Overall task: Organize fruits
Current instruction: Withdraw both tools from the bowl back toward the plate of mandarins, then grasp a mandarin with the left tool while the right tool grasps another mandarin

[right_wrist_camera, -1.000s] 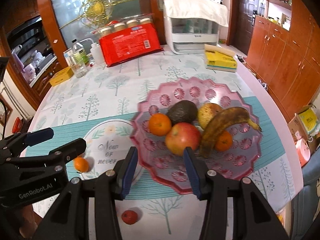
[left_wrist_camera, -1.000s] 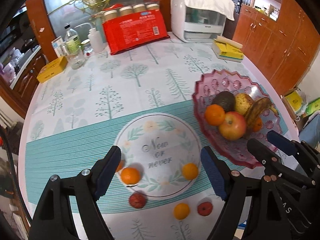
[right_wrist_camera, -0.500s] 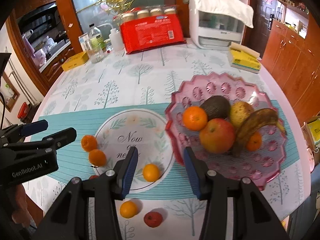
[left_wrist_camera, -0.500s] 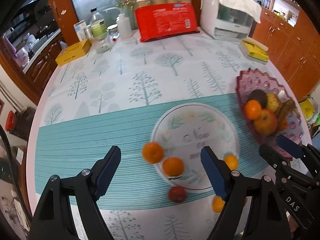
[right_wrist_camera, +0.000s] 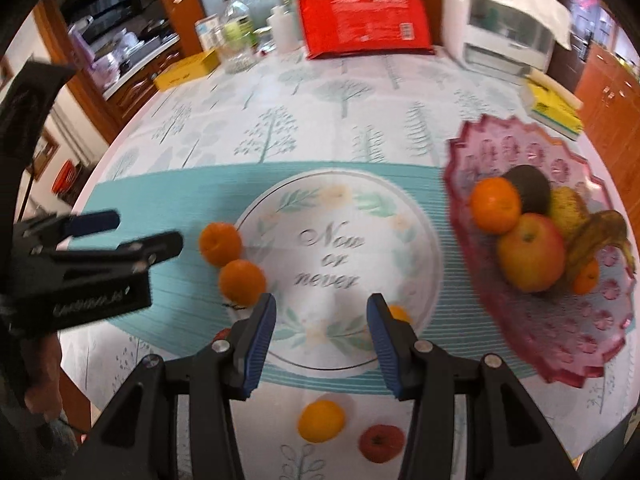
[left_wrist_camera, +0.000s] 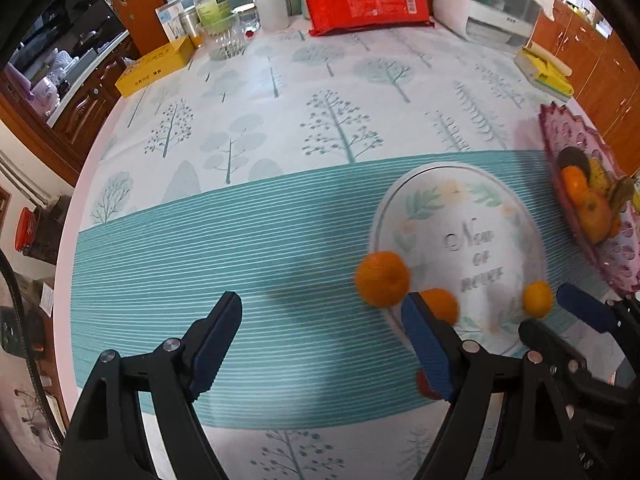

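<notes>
— Both tools are mine. Left tool (left_wrist_camera: 320, 340) hangs over the teal stripes of the surface (left_wrist_camera: 280, 120), its blue pads spread wide with nothing between them. Right tool (right_wrist_camera: 322, 332) has its pads moderately apart, also gripping nothing, above the near rim of the white plate (right_wrist_camera: 340, 236).

— Where is the fruit?

— Two mandarins sit touching at the plate's left edge: the far mandarin (right_wrist_camera: 220, 243) and the near mandarin (right_wrist_camera: 242, 283). A small orange fruit (right_wrist_camera: 398, 314) shows behind my right tool's right pad, by the plate's near rim. Nearer me, off the plate, lie a yellow-orange citrus (right_wrist_camera: 321, 421) and a red fruit (right_wrist_camera: 381, 442), just beside each other. Another red fruit (right_wrist_camera: 222, 335) peeks out behind the left pad.

— And the bowl?

— Right of the plate, the pink bowl (right_wrist_camera: 560, 340) holds an apple (right_wrist_camera: 530, 252), an orange (right_wrist_camera: 495, 205), an avocado (right_wrist_camera: 530, 188), a browned banana (right_wrist_camera: 596, 236) and more.
</notes>
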A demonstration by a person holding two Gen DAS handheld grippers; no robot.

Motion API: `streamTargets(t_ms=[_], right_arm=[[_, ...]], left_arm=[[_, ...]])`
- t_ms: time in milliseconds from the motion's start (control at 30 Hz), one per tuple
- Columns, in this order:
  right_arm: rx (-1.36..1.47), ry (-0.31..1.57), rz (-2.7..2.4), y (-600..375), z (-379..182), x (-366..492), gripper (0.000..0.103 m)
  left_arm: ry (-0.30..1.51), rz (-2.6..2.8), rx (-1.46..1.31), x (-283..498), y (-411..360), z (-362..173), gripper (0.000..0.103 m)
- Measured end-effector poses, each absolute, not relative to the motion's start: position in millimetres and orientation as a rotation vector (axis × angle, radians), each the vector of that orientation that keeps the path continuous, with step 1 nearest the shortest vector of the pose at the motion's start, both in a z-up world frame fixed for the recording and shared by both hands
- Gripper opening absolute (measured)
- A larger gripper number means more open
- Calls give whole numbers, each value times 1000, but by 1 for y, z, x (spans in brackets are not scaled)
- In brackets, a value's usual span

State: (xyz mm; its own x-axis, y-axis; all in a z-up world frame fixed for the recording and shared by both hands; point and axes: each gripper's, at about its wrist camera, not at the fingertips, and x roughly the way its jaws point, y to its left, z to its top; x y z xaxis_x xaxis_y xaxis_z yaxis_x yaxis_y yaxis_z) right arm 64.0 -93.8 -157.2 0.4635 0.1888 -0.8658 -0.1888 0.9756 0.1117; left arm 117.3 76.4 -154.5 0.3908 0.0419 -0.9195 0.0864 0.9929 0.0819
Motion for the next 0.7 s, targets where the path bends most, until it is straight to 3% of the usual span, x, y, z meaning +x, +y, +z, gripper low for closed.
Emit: streamTargets(t_ms=[700], right_arm=[[82,1224,359,-35,-209,100,48]], left_arm=[[1264,-146,80,146,102,-184,81]])
